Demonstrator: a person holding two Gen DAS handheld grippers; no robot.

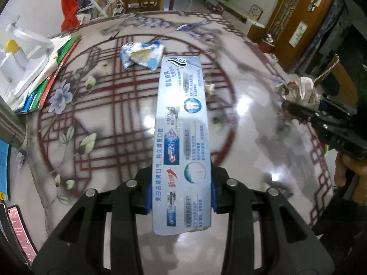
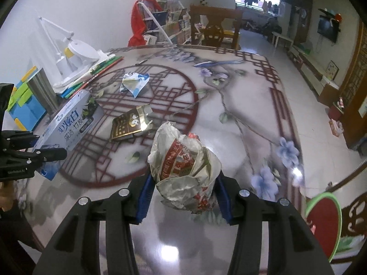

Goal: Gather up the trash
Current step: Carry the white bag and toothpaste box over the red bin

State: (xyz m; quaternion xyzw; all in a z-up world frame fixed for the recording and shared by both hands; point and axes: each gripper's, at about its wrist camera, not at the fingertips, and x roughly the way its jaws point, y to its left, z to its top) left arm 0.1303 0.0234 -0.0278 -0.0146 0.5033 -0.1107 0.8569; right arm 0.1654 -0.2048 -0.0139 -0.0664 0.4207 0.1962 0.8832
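Hiding each gripper's pads, the toothpaste box (image 1: 181, 142) and crumpled wrapper (image 2: 183, 160) sit clamped between jaws.

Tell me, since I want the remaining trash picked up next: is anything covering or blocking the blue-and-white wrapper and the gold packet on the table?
Nothing visible lies on or against the blue-and-white wrapper or the gold packet. But both grippers are full: the left gripper holds the toothpaste box, the right gripper the crumpled paper bag.
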